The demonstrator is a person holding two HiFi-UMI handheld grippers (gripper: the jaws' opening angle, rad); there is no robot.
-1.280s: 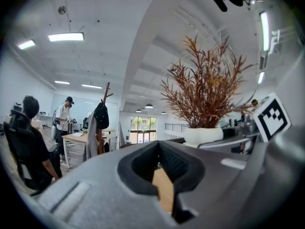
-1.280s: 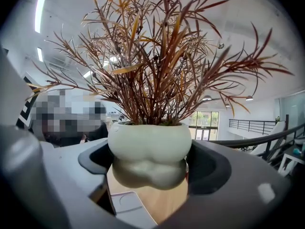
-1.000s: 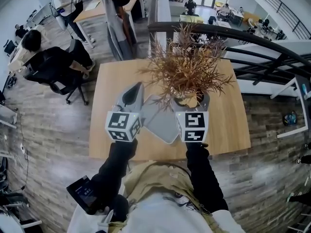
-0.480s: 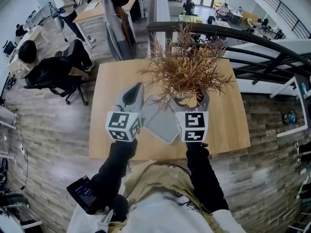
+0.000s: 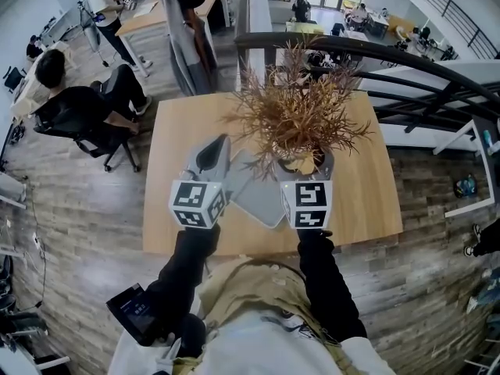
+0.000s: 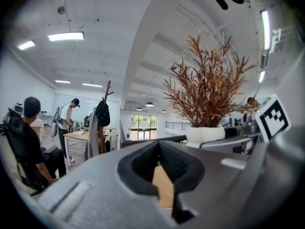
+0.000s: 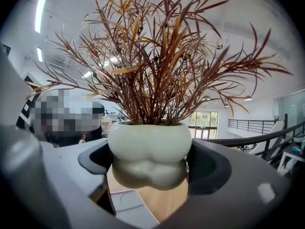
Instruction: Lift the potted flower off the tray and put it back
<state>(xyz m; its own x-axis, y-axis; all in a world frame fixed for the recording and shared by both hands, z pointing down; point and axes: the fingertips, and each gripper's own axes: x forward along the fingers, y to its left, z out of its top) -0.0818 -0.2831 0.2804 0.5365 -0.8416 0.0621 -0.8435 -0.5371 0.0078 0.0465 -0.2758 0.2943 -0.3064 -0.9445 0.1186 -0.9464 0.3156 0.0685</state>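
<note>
The right tool [image 5: 306, 164] is clenched on the white pot of the potted flower [image 7: 148, 151], holding it upright, apparently clear of the worktop [image 5: 359, 194]. The grey tray [image 5: 262, 198] lies just left of the pot and nearer, between the two tools. Setting it back likely means going left and down. The left tool [image 5: 219, 143] is closed on nothing.

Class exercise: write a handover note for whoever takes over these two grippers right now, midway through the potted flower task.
Right gripper: shut on the potted flower, held up clear of the table.
Left gripper: shut, empty, level beside it.
Tray: bare on the table, between the two grippers.
Done: lift off the tray.
To do: set it back on the tray, then release.
</note>
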